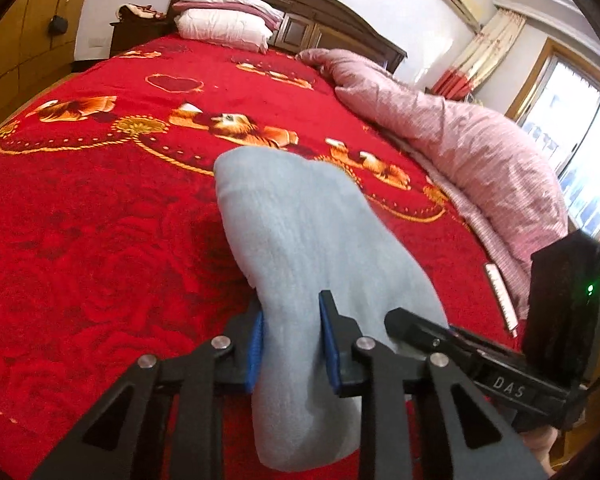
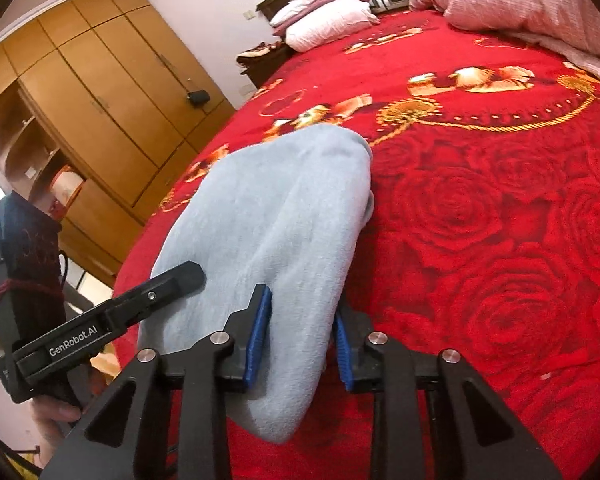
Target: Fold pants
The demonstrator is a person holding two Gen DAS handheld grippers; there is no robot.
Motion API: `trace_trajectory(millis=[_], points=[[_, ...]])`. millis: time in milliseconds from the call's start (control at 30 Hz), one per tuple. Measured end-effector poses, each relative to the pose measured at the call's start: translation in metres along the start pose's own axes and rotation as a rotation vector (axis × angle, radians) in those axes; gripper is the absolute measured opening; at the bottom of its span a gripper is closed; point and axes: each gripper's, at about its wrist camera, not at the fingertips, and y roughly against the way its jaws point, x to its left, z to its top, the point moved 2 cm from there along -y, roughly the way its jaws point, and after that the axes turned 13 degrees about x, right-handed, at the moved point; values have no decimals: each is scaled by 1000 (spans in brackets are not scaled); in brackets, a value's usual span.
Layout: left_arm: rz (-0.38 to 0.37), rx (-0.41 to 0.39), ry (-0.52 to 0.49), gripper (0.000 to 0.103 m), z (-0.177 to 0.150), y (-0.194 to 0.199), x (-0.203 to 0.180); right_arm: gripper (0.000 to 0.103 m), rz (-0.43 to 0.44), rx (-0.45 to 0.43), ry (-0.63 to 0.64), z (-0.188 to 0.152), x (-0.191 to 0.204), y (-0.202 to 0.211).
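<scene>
**Both grippers pinch the pants over the bed**

My left gripper (image 1: pixel 292 344) and right gripper (image 2: pixel 300 340) each clamp the light blue pants (image 1: pixel 300 240), bunched between blue pads (image 2: pixel 258 340), draped over the red bedspread (image 1: pixel 100 260).

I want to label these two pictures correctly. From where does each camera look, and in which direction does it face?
Left wrist: sits on the left gripper, faces along its fingers up the red bedspread toward the headboard; the right gripper shows beside it.
Right wrist: sits on the right gripper, faces the same way, wardrobe at left; the left gripper shows beside it.
Shared: the grey pants between both grippers' pads, pillows, pink quilt.
</scene>
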Motion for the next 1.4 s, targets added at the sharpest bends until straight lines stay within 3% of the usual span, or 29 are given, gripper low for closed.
trace_trajectory(millis=[367,667,900,1000,1167,1300,1400], points=[[24,-104,51,25,2,57,47,30,24,29,142,25,72,-20],[105,-149,82,26,25,89,118,30,100,85,188,62,131,-75],[113,-156,120,26,43,87,172,30,34,86,304,84,169,-121],[125,-151,127,26,48,80,190,25,2,76,350,88,177,-134],[195,-78,115,27,48,55,216,25,-40,109,400,87,180,-164],[220,-26,168,40,38,35,238,26,-52,131,426,79,173,-180],[202,-44,190,46,32,34,244,32,-26,125,414,76,162,-181]])
